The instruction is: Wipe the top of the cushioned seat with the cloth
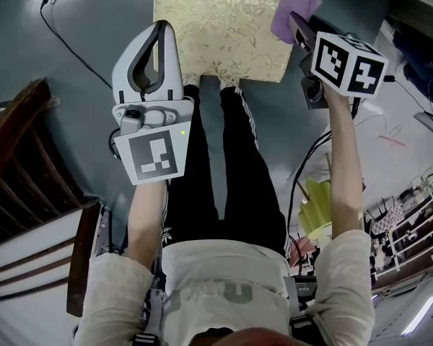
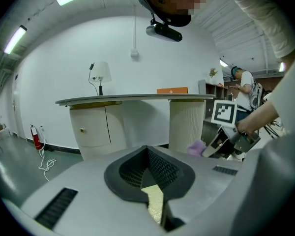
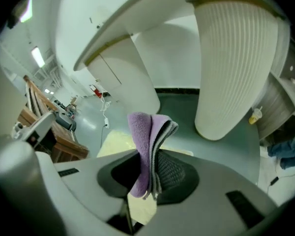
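While the left hand-held gripper [image 1: 164, 27] hangs closed (empty), the outstretched right hand-held gripper [image 1: 294, 21] clamps the cloth [image 1: 296, 2] over the seat [image 1: 216, 31].

At twelve o'clock the cushioned seat [image 1: 220, 27] offers us an open top. We can pass between the left gripper [image 1: 161, 26], jaws together at its ten-o'clock edge, and the right gripper [image 1: 297, 21], clamped on the cloth [image 1: 294, 2] over the one-o'clock corner. The floor [image 1: 94, 13] at eleven o'clock is free but for a cable [image 1: 65, 36], dark wooden furniture [image 1: 36, 114] blocks nine o'clock, and our legs [image 1: 202, 164] stand at six. Beyond the seat, the worktop's ribbed column [image 3: 236, 58] closes off the far side.
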Demonstrator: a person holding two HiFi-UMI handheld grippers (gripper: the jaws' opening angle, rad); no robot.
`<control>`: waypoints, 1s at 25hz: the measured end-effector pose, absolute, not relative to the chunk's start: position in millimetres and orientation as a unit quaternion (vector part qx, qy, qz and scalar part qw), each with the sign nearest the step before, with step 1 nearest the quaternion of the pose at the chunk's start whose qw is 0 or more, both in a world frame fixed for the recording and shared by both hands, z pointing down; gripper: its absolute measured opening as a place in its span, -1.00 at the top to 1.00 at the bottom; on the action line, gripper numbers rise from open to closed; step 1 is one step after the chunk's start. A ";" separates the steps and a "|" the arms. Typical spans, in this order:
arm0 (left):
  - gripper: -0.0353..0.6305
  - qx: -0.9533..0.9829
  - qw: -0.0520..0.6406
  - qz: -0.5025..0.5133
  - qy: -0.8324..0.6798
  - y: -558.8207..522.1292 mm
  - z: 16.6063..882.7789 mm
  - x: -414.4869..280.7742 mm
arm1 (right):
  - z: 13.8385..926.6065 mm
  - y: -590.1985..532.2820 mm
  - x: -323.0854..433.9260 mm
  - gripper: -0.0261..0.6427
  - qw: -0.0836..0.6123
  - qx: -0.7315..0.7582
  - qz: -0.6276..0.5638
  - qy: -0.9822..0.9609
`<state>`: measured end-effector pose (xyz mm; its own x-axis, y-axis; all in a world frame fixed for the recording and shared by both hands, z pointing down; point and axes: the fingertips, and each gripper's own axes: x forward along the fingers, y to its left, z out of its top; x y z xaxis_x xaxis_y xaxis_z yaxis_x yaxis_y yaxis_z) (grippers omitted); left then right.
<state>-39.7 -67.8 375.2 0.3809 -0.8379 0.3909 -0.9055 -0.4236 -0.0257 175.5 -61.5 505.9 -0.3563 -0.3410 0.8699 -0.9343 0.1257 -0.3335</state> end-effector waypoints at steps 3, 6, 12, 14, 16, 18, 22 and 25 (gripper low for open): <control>0.88 0.822 0.084 0.184 -0.532 -64.4 369.0 -50.4 | 450.1 -66.2 130.1 0.66 0.270 0.453 0.430 -0.733; 0.88 0.816 0.081 0.180 -0.543 -62.7 362.5 -61.5 | 412.3 -62.6 90.0 0.66 0.224 0.440 0.426 -0.758; 0.88 0.806 0.080 0.177 -0.559 -58.7 359.3 -83.5 | 406.2 -54.7 28.2 0.66 0.163 0.409 0.460 -0.771; 0.88 0.803 0.080 0.177 -0.564 -58.3 359.3 -90.8 | 427.0 -50.0 1.1 0.66 0.159 0.391 0.480 -0.769; 0.88 0.799 0.079 0.176 -0.569 -58.4 358.7 -98.0 | 453.9 -47.0 -24.8 0.66 0.164 0.376 0.493 -0.767; 0.88 0.796 0.078 0.174 -0.574 -58.8 357.7 -105.2 | 480.1 -45.8 -51.3 0.66 0.176 0.370 0.493 -0.768; 0.88 0.789 0.081 0.178 -0.582 -54.3 360.8 -120.4 | 526.1 -35.2 -97.8 0.66 0.215 0.355 0.506 -0.756; 0.88 0.784 0.098 0.210 -0.576 -35.4 379.5 -134.2 | 550.4 -28.6 -107.7 0.66 0.237 0.348 0.524 -0.741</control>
<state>-134.2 -35.4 379.5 0.2482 -0.8621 0.4419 -0.9445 -0.3166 -0.0871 -107.7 -28.6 550.4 -0.6454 -0.2663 0.7159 -0.7637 0.2097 -0.6105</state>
